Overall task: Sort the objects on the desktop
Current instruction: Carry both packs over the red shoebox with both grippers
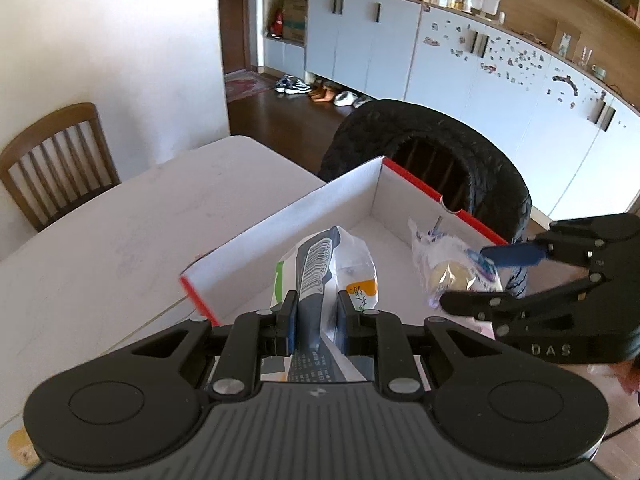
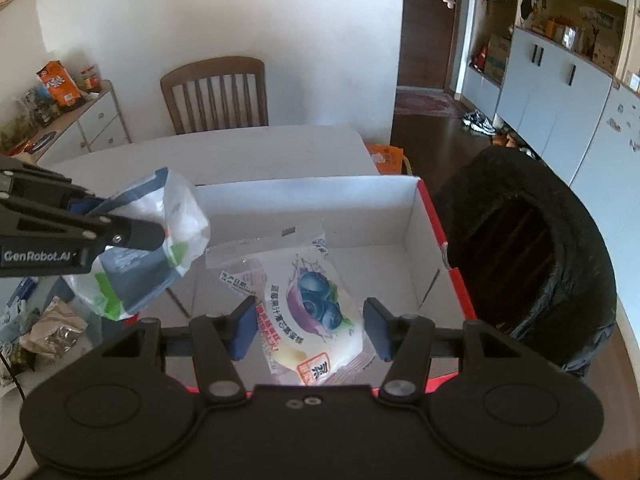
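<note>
Your left gripper (image 1: 314,316) pinched a grey wrapper (image 1: 320,264) over the box's (image 2: 404,216) near edge, and your right gripper (image 2: 310,326) pinched a blueberry bun (image 2: 316,312) above the box's floor. Both tilted steeply down, side by side. Released too early, I judged, the wrapper could have dropped outside the near wall.

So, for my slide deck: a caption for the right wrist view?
Right gripper holds a blueberry snack packet over the open box; left gripper carries another packet.
</note>
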### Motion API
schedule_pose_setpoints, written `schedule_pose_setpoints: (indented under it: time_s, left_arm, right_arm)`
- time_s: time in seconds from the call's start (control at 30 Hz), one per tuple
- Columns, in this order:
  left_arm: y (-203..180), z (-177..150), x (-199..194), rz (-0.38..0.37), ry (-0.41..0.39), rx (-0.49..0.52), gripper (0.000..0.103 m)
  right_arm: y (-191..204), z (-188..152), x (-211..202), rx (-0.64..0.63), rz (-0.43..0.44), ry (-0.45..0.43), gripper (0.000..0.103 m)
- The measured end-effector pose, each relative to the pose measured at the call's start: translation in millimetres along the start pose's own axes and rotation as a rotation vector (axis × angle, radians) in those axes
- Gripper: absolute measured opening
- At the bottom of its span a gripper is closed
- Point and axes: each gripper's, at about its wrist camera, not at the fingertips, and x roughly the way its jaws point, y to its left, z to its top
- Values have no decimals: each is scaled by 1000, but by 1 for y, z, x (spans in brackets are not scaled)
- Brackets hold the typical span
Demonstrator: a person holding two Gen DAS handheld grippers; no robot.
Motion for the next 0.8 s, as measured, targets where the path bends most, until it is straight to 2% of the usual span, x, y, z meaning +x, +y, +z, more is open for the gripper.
schedule_pose_setpoints:
  time_s: [0.17,0.4,0.57,0.8]
  left_arm:
    - [-3,8,35,-3,28,33,18]
    - [-6,11,72,0,72,61,18]
    - [-5,5,103,-9,162,39,18]
    - [-4,3,124,11,187,24,18]
  right_arm:
    - [-6,2,15,-22,-11,10,56]
    - [-8,0,51,-52,-3,89,55]
    - [-4,-2,74,-84,-15,139,55]
    - [0,-4,98,-147,-31,185,55]
